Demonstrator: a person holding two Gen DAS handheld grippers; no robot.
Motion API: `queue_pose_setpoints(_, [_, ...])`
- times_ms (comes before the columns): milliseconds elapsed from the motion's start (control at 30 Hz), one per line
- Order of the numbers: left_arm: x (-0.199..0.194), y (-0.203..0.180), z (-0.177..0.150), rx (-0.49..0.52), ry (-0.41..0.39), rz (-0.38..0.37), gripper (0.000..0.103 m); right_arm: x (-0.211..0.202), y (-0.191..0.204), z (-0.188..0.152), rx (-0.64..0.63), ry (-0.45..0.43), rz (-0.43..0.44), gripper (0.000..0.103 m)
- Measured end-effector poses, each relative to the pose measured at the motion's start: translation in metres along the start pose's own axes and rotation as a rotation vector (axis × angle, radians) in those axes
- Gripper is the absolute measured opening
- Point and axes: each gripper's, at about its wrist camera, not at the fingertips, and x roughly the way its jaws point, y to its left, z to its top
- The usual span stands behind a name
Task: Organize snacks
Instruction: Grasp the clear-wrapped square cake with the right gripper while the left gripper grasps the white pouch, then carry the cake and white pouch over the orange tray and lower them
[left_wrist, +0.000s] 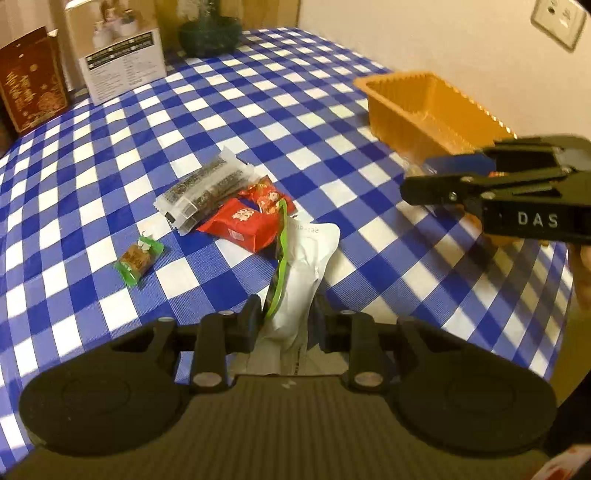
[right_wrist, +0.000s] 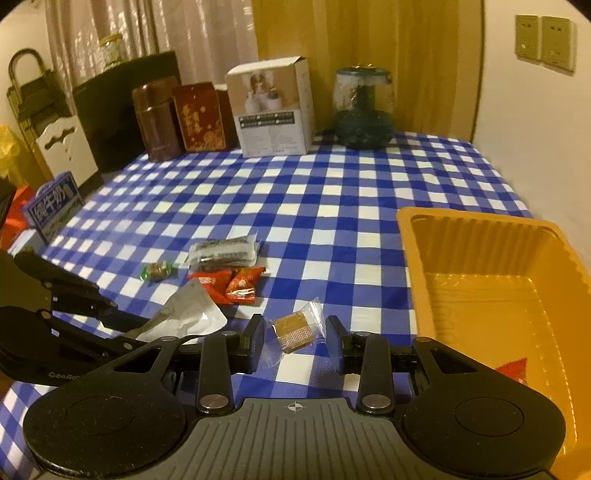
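Right now my left gripper (left_wrist: 284, 317) is clamped on a silver-white pouch (left_wrist: 303, 273) with a green edge, lifted over the checked tablecloth (left_wrist: 221, 110). My right gripper (right_wrist: 295, 336) has its jaws narrow around a clear-wrapped brown biscuit (right_wrist: 293, 330); the wrapper fills the gap, but I cannot tell whether the pads actually press it.

Just beyond the pouch lies the loose pile: a clear pack of dark bars (left_wrist: 205, 188), a red packet (left_wrist: 240, 221) touching it, a smaller red sachet (left_wrist: 267, 195) behind, and a green-wrapped sweet (left_wrist: 137, 260) a little apart to the left. The orange tray (left_wrist: 417, 107) stands well apart, with the right gripper between it and my left camera.

At the far edge stand a white carton (right_wrist: 271, 107), a dark red box (right_wrist: 199, 116), a brown canister (right_wrist: 155, 122) and a dark glass vase (right_wrist: 364, 107).

Only the right camera looks into the tray, where one red wrapper (right_wrist: 513, 369) lies. Only the left camera shows the pouch's green edge.
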Motion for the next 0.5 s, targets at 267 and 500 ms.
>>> queue_pose_setpoints(267, [-0.02,-0.015,0.001,-0.091,-0.059,0.002,0.027,-0.031,0.0,-0.008,0.031,-0.052,-0.056,0.036])
queue_pose_setpoints(500, [-0.039,-0.042,0.011,-0.123,-0.129,-0.005,0.027,-0.061,-0.007,-0.022,0.076,-0.094,-0.106,0.036])
